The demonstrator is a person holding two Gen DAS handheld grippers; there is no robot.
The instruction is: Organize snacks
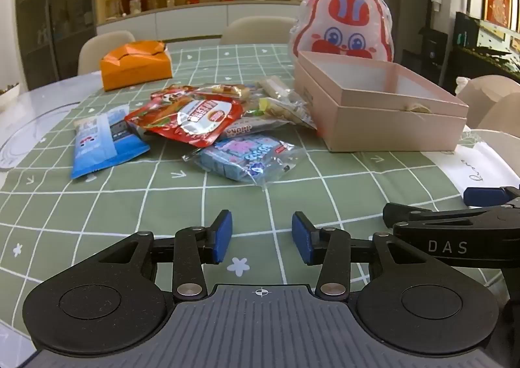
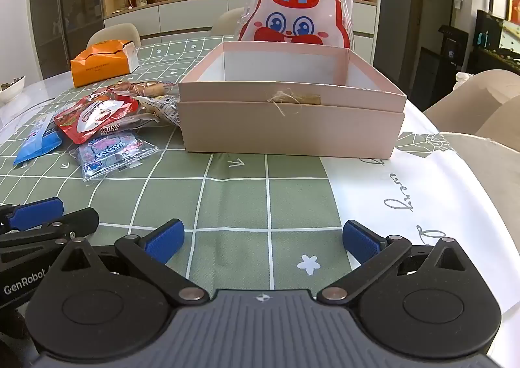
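Nearest, the left hand-held gripper (image 1: 262,236) is hovering partly open and empty beside the wide-open, empty right hand-held gripper (image 2: 263,241), while beyond them the snack packets (image 1: 195,127) are lying heaped on the bench (image 1: 130,202) just left of the open pink box (image 2: 292,108).

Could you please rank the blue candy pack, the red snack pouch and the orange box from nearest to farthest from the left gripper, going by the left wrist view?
From the left gripper:
1. Blue candy pack, just ahead on the cloth.
2. Red snack pouch, behind it, slightly left.
3. Orange box, far back left.
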